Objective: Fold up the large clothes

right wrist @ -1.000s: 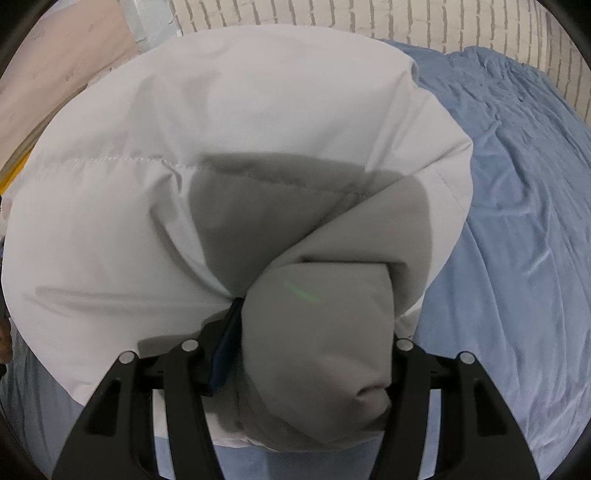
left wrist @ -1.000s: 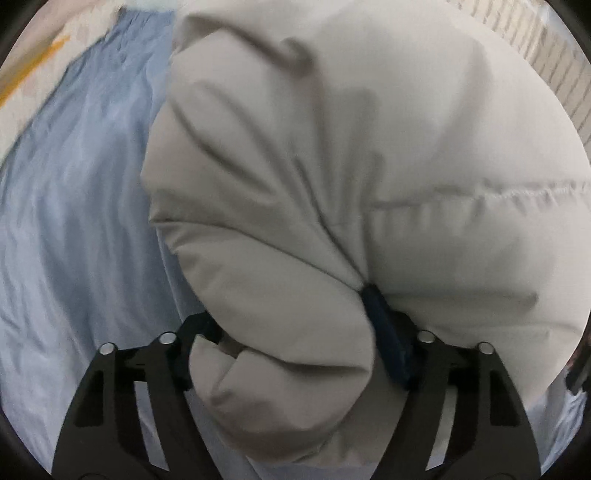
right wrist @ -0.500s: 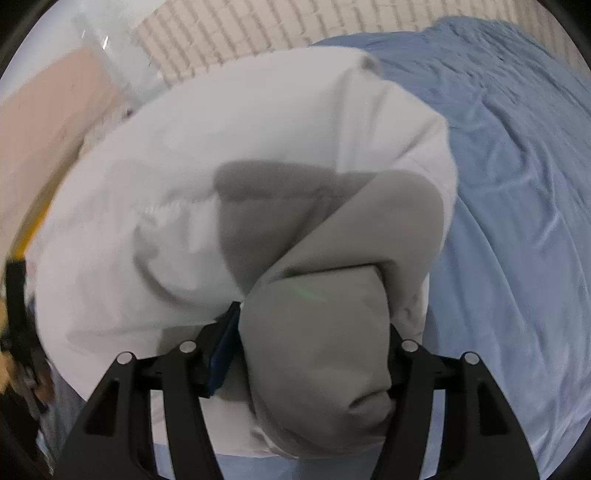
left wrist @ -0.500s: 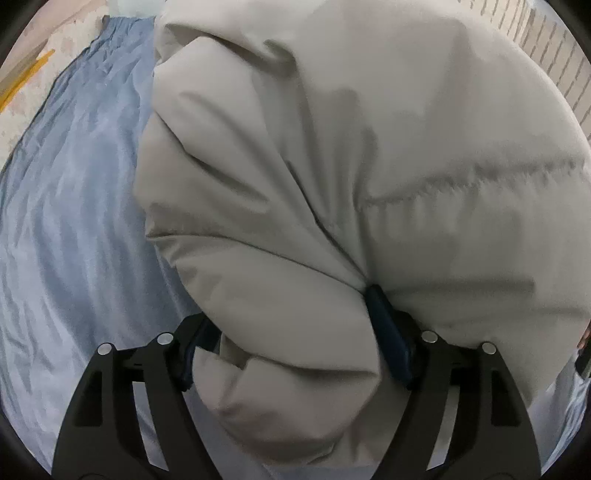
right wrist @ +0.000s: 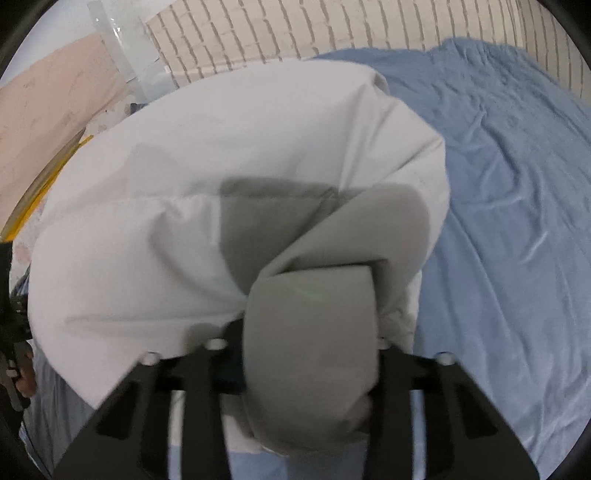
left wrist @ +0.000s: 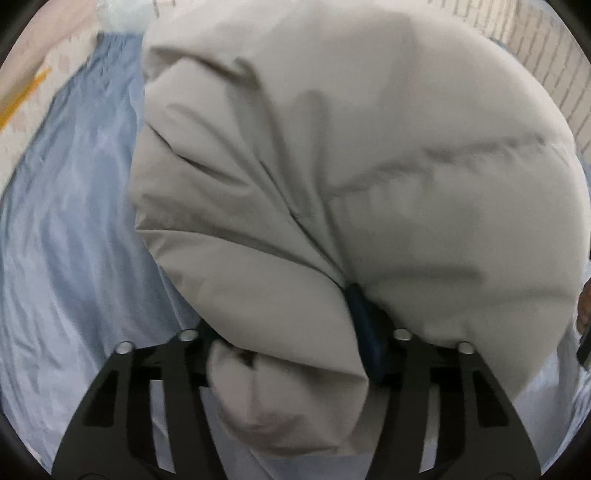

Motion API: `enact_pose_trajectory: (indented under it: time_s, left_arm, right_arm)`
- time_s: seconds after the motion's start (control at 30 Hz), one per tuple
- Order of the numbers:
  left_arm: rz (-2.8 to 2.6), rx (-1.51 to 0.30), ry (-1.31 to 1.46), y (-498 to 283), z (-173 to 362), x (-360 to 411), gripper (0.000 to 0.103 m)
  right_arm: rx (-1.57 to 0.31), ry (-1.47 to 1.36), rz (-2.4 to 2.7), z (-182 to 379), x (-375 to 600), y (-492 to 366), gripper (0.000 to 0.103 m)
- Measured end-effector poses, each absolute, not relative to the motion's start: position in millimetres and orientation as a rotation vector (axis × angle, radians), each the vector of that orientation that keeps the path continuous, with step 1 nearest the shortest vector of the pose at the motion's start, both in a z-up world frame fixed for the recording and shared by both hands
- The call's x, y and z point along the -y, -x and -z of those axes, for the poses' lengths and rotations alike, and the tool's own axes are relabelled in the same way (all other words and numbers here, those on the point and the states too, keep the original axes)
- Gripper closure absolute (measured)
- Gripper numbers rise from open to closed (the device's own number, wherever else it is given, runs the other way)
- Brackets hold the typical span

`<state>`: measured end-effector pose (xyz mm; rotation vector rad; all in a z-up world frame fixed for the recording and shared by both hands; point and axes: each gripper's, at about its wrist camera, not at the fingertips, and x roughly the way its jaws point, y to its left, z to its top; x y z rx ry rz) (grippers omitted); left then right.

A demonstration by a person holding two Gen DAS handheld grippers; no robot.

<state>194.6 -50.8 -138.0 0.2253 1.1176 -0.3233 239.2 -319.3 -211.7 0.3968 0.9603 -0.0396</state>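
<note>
We hold a padded pale garment (left wrist: 369, 184) above the blue bedsheet (left wrist: 66, 221). Our left gripper (left wrist: 291, 354) is clamped on one bunched edge, our right gripper (right wrist: 306, 354) on another; a thick fold fills each pair of jaws and billows forward.

The padded jacket (left wrist: 369, 184) is smooth, matt beige cloth with quilted seams. Beneath it, the bedsheet (right wrist: 517, 221) is blue, wrinkled, faintly sheened fabric. Each hand-held gripper looks like matt black plastic.

Blue bedsheet (right wrist: 517, 192), brick wall (right wrist: 295, 33)
</note>
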Motion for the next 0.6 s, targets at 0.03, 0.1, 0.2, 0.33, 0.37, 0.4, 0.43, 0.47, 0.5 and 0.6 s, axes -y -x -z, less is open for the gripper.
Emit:
enact_pose_trajectory:
  time_s: [0.03,0.1,0.2,0.33,0.37,0.4,0.43,0.47,0.5,0.6]
  left_arm:
    - [0.331,-1.107,-0.223,-191.2,129.4,54.3,0.059]
    - [0.343,-1.095,-0.205,-186.9,118.3,57.2,0.064]
    - [0.338,-1.087,-0.185,-185.3,110.4,61.0,0.064]
    - [0.298,-1.125,-0.182,-202.3,151.6,66.1,0.060]
    - [0.293,-1.125,-0.184,-202.2,151.3,70.2,0.060]
    - [0.288,-1.128,-0.187,-210.1,157.5,79.5,0.060]
    - [0.282,-1.131,-0.191,-210.2,157.9,83.9,0.059]
    - [0.278,-1.133,-0.198,-210.1,160.3,90.4,0.058]
    - [0.276,-1.133,-0.201,-210.6,161.2,95.3,0.058]
    - [0.262,-1.140,-0.189,-212.5,159.1,88.0,0.058]
  right_arm:
    - [-0.951,-0.403,0.034,206.9,319.5,-237.2,0.081]
    - [-0.941,-0.407,0.009,196.2,318.4,-235.6,0.085]
    - [-0.929,-0.376,-0.008,184.6,311.8,-233.6,0.085]
    - [-0.980,-0.309,0.011,198.9,302.0,-245.4,0.083]
    - [-0.983,-0.304,0.012,200.7,302.3,-246.1,0.082]
    - [-0.986,-0.298,0.014,202.5,301.9,-247.7,0.082]
    - [-0.987,-0.297,0.013,204.8,303.7,-247.3,0.081]
    - [-0.993,-0.299,0.009,207.0,304.9,-250.4,0.080]
    - [-0.997,-0.302,0.005,209.2,306.8,-252.9,0.079]
    - [-0.995,-0.304,0.002,214.5,309.7,-259.3,0.079]
